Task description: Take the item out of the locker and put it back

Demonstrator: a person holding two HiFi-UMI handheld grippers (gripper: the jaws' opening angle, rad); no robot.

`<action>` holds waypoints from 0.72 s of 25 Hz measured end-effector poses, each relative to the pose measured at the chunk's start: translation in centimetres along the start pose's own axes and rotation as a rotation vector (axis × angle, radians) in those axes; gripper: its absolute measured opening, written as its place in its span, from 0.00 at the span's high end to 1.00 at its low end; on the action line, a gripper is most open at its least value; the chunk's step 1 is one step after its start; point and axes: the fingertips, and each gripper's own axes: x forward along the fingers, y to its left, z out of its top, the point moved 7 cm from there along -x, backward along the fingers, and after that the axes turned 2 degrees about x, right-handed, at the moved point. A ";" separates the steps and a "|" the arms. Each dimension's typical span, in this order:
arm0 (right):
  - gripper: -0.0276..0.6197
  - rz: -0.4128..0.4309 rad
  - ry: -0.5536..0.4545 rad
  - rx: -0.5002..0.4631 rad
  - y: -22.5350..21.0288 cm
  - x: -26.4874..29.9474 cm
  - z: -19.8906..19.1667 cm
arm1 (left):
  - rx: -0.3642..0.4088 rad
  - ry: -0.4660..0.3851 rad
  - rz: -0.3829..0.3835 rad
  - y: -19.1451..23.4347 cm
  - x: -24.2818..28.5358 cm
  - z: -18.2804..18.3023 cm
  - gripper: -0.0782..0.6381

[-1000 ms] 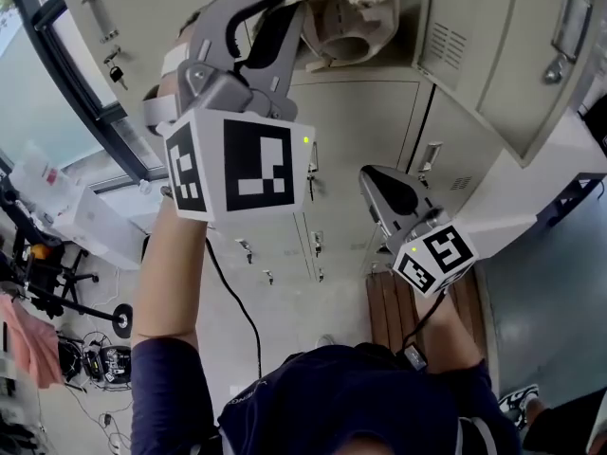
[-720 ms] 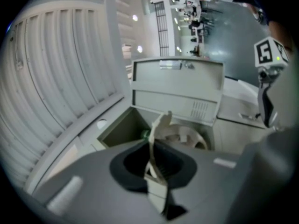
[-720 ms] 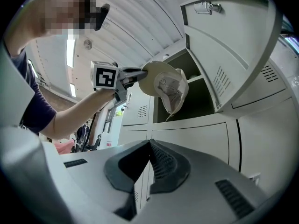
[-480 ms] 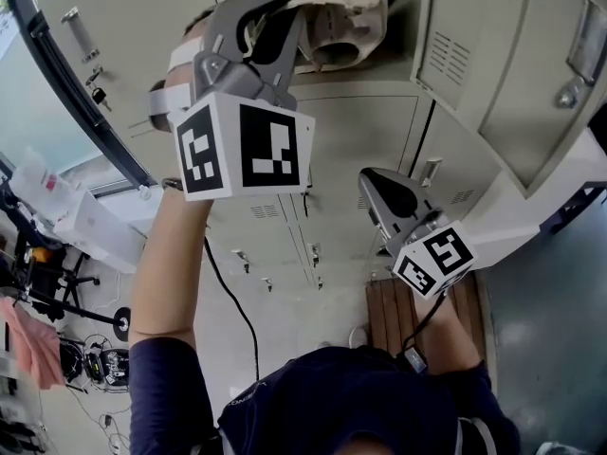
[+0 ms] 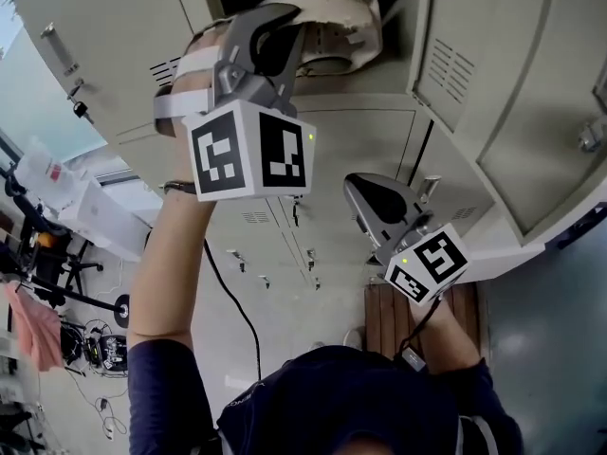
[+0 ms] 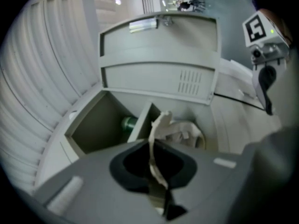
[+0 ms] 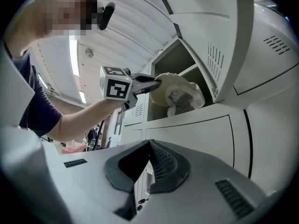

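Left hand-held gripper point(image 5: 287, 15) pinches cream bag point(image 5: 347, 19), apparently at locker point(image 5: 362, 80) opening.

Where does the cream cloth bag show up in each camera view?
Head view: cream cloth bag at top centre.
Left gripper view: bag at centre, a strip of it running between the jaws.
Right gripper view: bag just above the middle.
Shared landmark: the open locker door, with vent slats.
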 end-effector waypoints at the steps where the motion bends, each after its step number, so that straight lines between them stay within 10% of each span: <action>1: 0.95 0.010 0.001 0.002 -0.2 0.1 -0.1 | 0.005 0.010 -0.006 -0.4 0.4 -0.1 0.86; 18: 0.95 0.092 0.014 0.041 -3.1 0.2 -1.0 | 0.120 0.139 -0.136 -5.3 5.5 -0.7 0.86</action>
